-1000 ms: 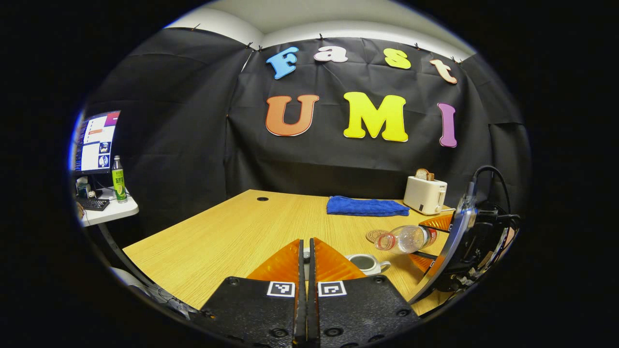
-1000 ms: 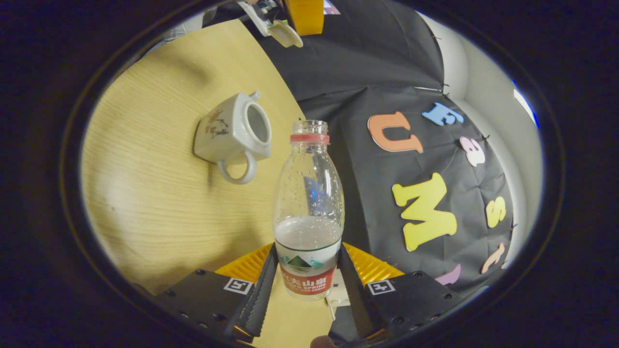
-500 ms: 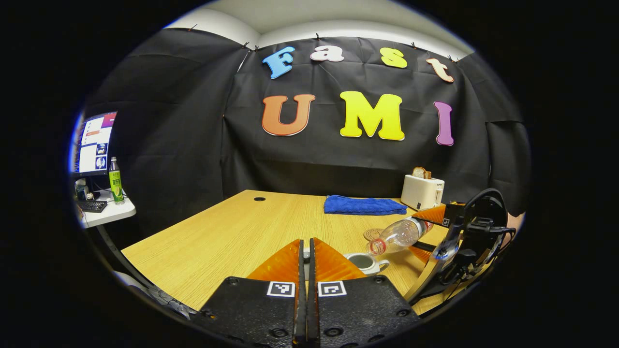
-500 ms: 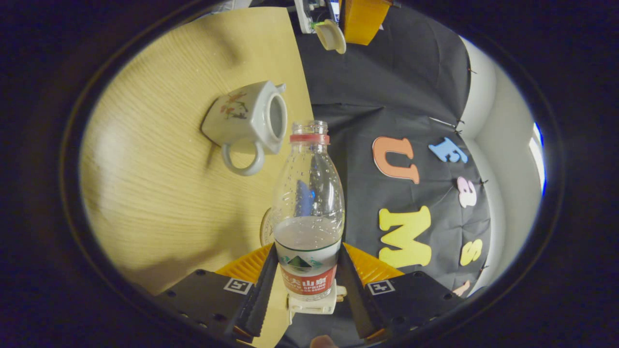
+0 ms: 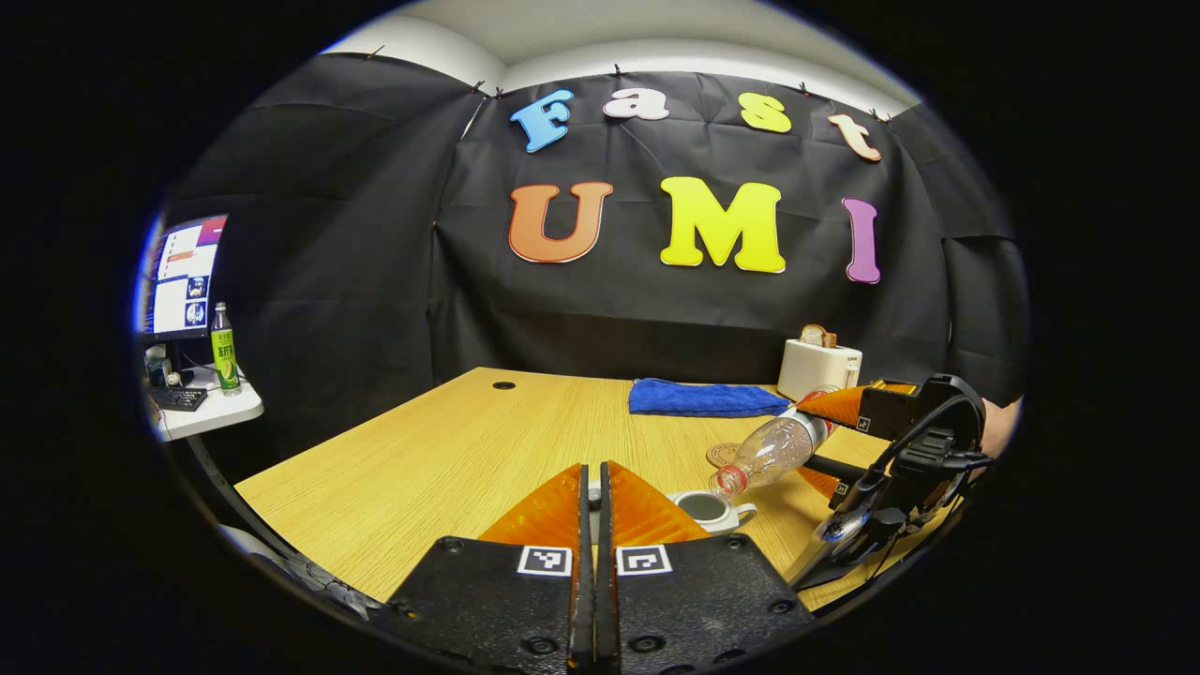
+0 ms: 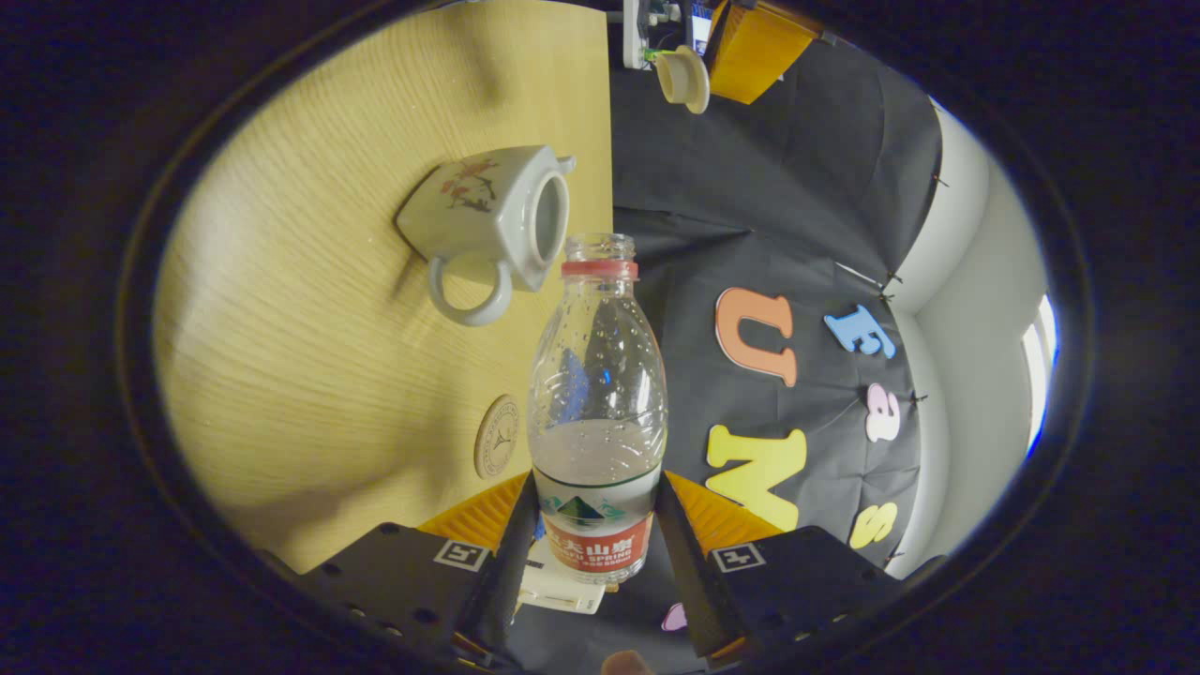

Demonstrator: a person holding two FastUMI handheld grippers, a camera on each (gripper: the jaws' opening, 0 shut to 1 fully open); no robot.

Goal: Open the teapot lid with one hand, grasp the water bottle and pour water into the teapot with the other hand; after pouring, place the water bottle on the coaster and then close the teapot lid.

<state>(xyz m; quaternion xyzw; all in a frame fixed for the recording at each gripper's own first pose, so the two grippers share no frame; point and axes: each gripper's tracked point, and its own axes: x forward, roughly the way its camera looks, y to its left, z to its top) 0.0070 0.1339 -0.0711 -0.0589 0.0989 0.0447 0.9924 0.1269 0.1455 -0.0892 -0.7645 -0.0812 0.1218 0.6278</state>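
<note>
the water bottle [image 6: 598, 412] has tipped more, its mouth now just above the open teapot [image 6: 487, 211]. the right gripper [image 6: 597, 553] squeezes the bottle; the left gripper [image 5: 592, 492] pinches the lid [image 6: 682, 79]. tip too fast and water might miss the teapot.

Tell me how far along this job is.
Done: the lid is off, held up in the left gripper, and the teapot stands open. In hand: the right gripper clamps the bottle, tilted neck-down over the teapot; no stream of water can be made out. Left: finish pouring, stand the bottle on the coaster, put the lid back.
</note>
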